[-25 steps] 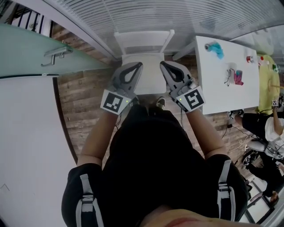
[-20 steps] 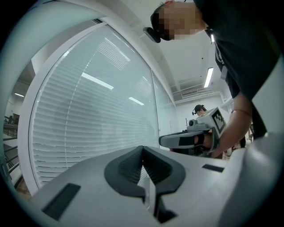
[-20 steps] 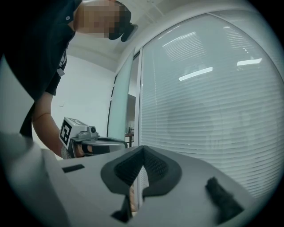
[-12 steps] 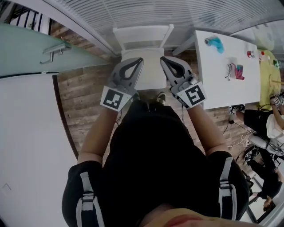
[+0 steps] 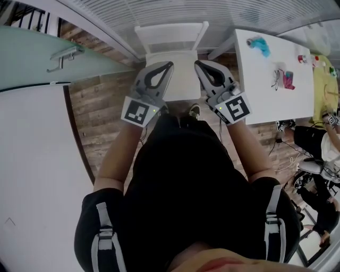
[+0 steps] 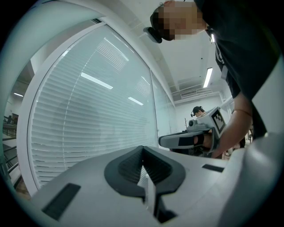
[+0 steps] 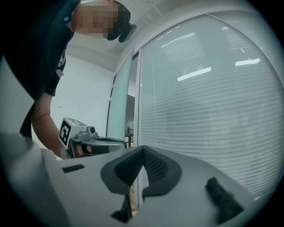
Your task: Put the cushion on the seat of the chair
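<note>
The left gripper [image 5: 168, 65] and right gripper [image 5: 197, 64], both closed on nothing, hang level above the chair [image 5: 171, 40], seemingly idle since no cushion is in view.

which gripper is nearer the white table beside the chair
Right. The right gripper shows over the right side of the chair seat, close beside the white table; the left gripper shows over the seat's left side, farther from it.

Wood-plank floor [image 5: 101, 111] runs under a white table [image 5: 261, 109] beside a wall of slatted blinds [image 5: 175, 13]
</note>
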`<state>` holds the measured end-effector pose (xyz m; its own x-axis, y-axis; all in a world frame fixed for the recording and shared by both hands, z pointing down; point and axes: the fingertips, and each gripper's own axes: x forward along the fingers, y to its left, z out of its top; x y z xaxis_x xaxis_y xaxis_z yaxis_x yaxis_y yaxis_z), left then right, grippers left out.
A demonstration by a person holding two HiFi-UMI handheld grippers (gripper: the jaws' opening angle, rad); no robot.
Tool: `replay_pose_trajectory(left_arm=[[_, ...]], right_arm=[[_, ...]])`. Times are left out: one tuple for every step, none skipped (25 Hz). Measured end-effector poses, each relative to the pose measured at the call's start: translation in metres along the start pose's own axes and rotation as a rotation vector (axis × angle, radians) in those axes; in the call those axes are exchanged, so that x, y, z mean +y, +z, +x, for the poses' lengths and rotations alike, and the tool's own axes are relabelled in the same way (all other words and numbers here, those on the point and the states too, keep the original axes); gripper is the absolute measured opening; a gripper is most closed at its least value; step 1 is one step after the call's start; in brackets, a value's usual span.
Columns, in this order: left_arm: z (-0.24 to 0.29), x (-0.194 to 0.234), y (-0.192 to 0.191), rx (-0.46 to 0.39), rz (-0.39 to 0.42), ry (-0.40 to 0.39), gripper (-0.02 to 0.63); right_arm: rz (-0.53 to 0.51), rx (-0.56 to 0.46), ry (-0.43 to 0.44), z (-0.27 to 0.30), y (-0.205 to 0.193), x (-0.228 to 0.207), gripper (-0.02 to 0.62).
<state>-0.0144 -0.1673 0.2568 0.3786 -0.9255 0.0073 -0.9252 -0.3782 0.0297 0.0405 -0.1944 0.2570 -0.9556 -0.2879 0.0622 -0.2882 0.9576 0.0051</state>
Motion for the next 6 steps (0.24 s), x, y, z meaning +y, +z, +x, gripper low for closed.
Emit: replay_pose_trajectory(left_arm=[[0.0, -0.0001, -0.0001, 0.002, -0.001, 0.0, 0.011], [0.0, -0.0001, -0.0001, 0.005, -0.003, -0.001, 0.011], [0.0001, 0.0, -0.0002, 0.006, -0.005, 0.0, 0.011], [0.0002, 0.0001, -0.0004, 0.008, -0.007, 0.0, 0.011], [0.0004, 0.0004, -0.0006, 0.009, -0.009, 0.0, 0.011], [0.0006, 0.0006, -0.0008, 0.01, -0.009, 0.0, 0.011]], right_arm=[[0.003, -0.004, -0.001, 0.0005, 0.0018, 0.0002, 0.015], [0.005, -0.006, -0.002, 0.0009, 0.0031, 0.0002, 0.015], [0.001, -0.005, -0.001, 0.0007, 0.0028, -0.0002, 0.015], [-0.006, -0.003, 0.0, 0.0003, 0.0018, -0.0008, 0.015], [-0.012, -0.001, 0.002, -0.0001, 0.0008, -0.0012, 0.015], [-0.018, 0.0, 0.004, -0.0003, 0.0, -0.0017, 0.015]])
